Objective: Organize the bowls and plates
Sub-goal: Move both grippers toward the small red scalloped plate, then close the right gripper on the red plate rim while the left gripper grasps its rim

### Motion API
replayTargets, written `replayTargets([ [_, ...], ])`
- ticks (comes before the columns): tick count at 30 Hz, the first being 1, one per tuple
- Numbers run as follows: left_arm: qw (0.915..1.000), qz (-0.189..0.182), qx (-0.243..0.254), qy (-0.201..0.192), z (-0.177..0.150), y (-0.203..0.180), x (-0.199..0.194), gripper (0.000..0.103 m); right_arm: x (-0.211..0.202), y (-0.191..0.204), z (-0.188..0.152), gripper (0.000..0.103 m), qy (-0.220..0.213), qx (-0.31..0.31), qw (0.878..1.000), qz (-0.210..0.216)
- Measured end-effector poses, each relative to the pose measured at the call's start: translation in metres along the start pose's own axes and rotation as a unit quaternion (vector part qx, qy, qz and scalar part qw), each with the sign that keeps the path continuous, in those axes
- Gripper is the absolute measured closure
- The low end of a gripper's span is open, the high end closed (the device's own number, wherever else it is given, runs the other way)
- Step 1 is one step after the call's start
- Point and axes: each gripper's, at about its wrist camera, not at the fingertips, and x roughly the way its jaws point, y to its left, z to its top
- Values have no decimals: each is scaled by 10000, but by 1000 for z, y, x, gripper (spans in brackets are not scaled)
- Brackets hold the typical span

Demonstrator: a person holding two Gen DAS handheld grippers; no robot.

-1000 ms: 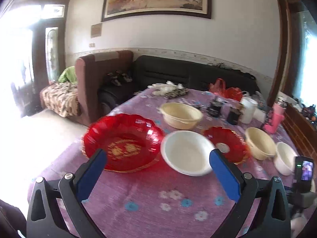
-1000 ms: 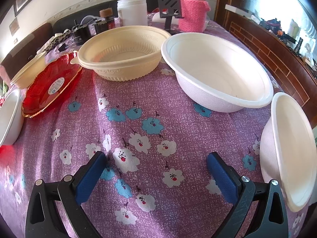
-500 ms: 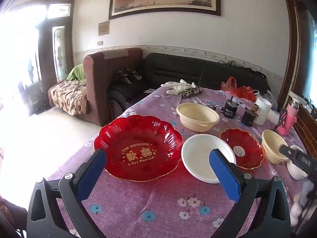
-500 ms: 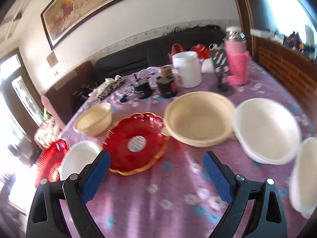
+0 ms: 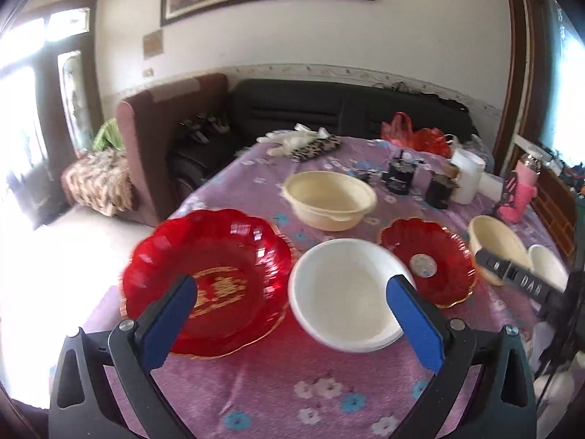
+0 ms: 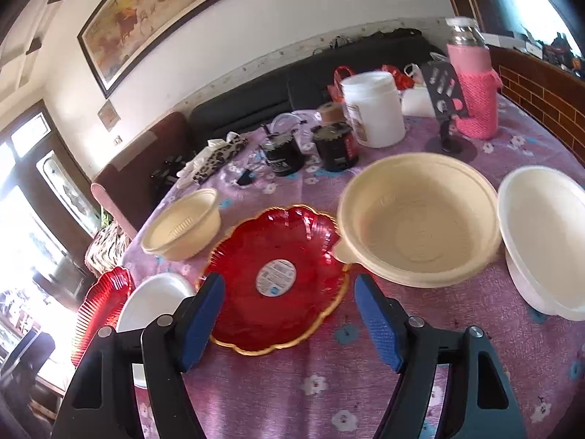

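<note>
On the purple flowered tablecloth lie a large red plate (image 5: 208,281), a white bowl (image 5: 347,292), a small red plate (image 5: 427,259) and a cream bowl (image 5: 329,197). My left gripper (image 5: 292,311) hangs open above the near table, with nothing between its blue pads. In the right wrist view the small red plate (image 6: 278,274) lies just ahead of my right gripper (image 6: 289,314). Its jaws are closing on air. A cream bowl (image 6: 416,216) and a white bowl (image 6: 548,237) sit to its right, another cream bowl (image 6: 182,226) to the left.
At the table's far end stand dark jars (image 6: 334,146), a white tub (image 6: 373,109), a pink-sleeved bottle (image 6: 473,84) and a phone stand (image 6: 448,102). A dark sofa (image 5: 329,109) and brown armchair (image 5: 153,135) lie beyond. The right gripper's body (image 5: 519,281) shows at the right.
My right gripper has risen and tilted up, swung left from the white bowls toward the small red plate, and narrowed its jaws. The left view has shifted; the bowls have not moved.
</note>
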Motion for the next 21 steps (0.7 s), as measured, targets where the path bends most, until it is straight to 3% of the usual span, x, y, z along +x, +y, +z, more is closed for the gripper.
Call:
replayTargets([
  [5, 9981, -566, 99, 210, 24, -23, 23, 0, 14, -19, -5, 25, 374, 315, 9988, -72],
  [11, 9939, -935, 207, 544, 45, -42, 55, 0, 35, -27, -7, 39, 641, 497, 9967, -49],
  [16, 9888, -1213, 50, 870, 51, -45, 77, 3, 57, -44, -3, 51, 745, 1068, 9908, 362],
  [19, 9875, -1237, 21, 980, 49, -46, 82, 5, 59, -43, -3, 63, 679, 1037, 9917, 335],
  [21, 9863, -1267, -36, 1055, 47, -45, 84, 6, 62, -40, -3, 82, 733, 990, 9918, 356],
])
